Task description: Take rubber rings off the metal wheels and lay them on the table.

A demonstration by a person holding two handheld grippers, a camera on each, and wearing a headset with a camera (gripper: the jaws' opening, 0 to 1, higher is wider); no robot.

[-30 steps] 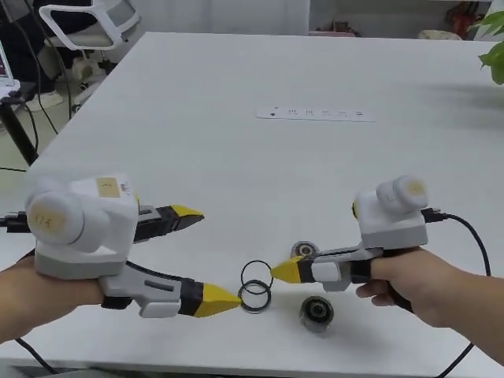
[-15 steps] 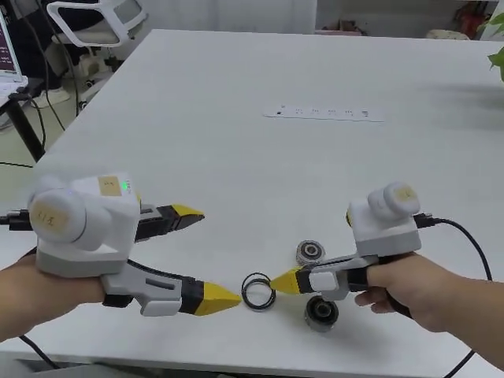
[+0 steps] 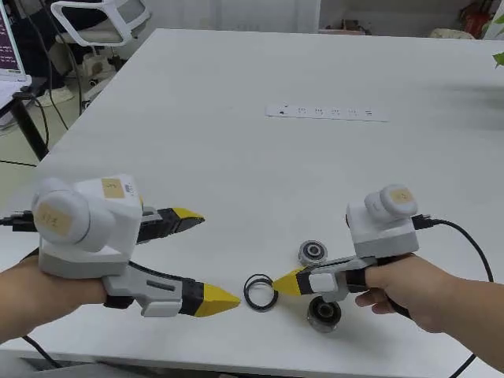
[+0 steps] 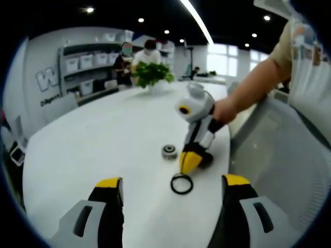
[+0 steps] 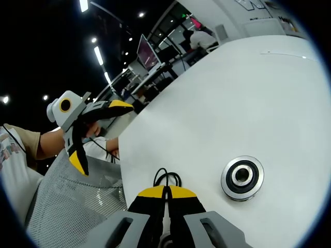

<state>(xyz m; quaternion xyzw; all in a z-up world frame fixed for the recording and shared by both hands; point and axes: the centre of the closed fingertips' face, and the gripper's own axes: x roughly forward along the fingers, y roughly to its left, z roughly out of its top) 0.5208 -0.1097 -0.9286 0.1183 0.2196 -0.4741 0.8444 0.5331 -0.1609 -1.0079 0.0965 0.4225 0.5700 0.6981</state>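
Note:
Two thin black rubber rings (image 3: 260,291) lie overlapped on the white table (image 3: 260,165), near its front edge. My right gripper (image 3: 287,282) is shut, its yellow tip at the rings' right edge; I cannot tell whether it pinches one. From the right gripper view, the rings (image 5: 166,178) lie just beyond the shut tips (image 5: 166,194). A bare metal wheel (image 3: 313,252) lies behind the right gripper, and a second wheel (image 3: 324,313) with a dark rim lies under it. My left gripper (image 3: 203,256) is open to the left of the rings (image 4: 181,184), with nothing between its fingers.
A white power strip (image 3: 327,113) lies flat in the middle of the table. An office chair (image 3: 94,20) and a desk with a screen stand off the far left corner. The right gripper's cable (image 3: 465,236) trails to the right. A potted plant (image 4: 151,75) stands at the table's far end.
The right gripper's tip has come down and forward to the rings. The two rings, a little apart before, now lie overlapped. The left gripper has kept its place and stayed open.

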